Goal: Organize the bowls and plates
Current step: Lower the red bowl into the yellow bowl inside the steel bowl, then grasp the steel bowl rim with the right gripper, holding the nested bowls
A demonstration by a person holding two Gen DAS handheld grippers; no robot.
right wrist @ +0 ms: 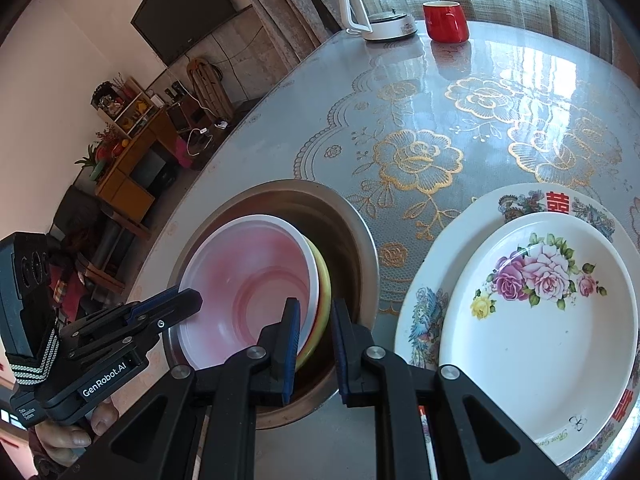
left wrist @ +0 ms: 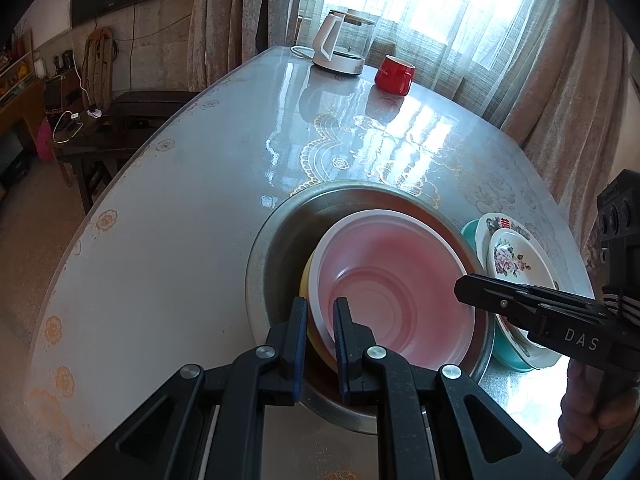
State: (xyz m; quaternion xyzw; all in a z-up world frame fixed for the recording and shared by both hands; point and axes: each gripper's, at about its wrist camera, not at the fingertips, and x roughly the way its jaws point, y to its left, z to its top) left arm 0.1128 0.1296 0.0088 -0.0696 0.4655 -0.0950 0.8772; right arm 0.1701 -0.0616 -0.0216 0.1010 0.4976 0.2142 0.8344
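At the bottom centre of the left wrist view, the left gripper [left wrist: 321,322] has its jaws narrowed around the near rim of the pink plastic bowl [left wrist: 394,292], one finger outside and one inside, though contact cannot be confirmed. That bowl sits tilted in a yellow bowl [left wrist: 306,280], both nested in the metal basin [left wrist: 272,256] in the lower middle of the frame. The right gripper [right wrist: 315,322], bottom centre of its own view, is slightly open and holds nothing, poised over the basin's right edge beside the yellow bowl's rim. Just right of the basin, the small rose plate [right wrist: 540,332] lies on a larger phoenix-patterned plate [right wrist: 424,312], stacked over a teal dish [left wrist: 510,354]. Farther up the lace-patterned table [right wrist: 400,128], near the top, stand a red mug [right wrist: 446,22] and a glass kettle [right wrist: 378,8].
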